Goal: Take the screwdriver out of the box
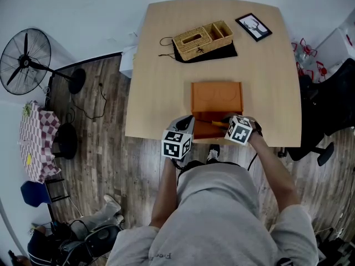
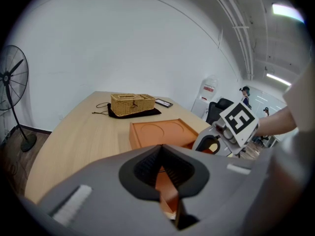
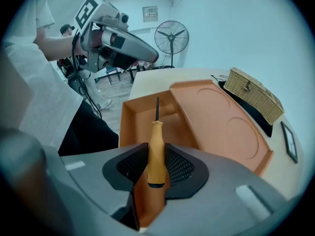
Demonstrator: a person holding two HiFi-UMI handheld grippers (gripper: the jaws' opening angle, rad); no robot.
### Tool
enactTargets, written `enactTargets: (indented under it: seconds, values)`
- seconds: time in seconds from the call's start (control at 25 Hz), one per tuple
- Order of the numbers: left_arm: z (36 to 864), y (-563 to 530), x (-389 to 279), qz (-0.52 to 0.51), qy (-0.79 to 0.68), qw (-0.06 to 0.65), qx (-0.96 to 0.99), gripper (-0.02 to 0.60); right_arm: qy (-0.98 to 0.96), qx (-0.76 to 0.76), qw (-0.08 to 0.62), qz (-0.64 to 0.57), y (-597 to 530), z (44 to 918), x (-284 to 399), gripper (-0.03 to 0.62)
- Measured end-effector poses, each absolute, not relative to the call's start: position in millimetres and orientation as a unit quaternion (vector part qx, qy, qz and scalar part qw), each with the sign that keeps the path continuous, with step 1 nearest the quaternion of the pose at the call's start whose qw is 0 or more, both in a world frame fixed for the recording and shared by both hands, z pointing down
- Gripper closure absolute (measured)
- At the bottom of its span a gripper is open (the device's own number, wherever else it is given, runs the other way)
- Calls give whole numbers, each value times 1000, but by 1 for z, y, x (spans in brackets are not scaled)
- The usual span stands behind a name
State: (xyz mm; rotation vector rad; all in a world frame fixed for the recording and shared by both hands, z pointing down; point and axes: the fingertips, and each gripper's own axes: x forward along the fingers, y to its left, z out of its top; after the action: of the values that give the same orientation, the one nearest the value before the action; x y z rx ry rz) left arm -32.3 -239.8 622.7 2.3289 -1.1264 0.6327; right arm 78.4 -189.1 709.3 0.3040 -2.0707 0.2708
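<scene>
While right gripper [image 3: 157,163] clamps orange screwdriver [image 3: 156,132] by handle, shaft points out over open box [image 3: 127,127] interior. Left gripper [image 2: 161,170] closed on box wall, opposite side. Box at near edge of tabletop [image 1: 161,82], lid [image 1: 216,96] laid back flat. Behind lid: basket [image 1: 202,37] on black cloth [image 1: 224,52], picture frame [image 1: 253,26] just right. Fan [image 1: 25,54] on floor, far left.

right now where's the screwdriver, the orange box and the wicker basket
screwdriver [image 3: 156,149]: right gripper view, on its orange handle
orange box [image 1: 216,96]: head view, on its opened lid
wicker basket [image 2: 129,106]: left gripper view, on its woven side wall
</scene>
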Motion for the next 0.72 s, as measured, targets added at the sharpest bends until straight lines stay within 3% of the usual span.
enactTargets:
  seconds: [0.72]
  values:
    - [621,-250,-40,230,-436,229,839,528,-896,227,344,166,-215,671,72,487]
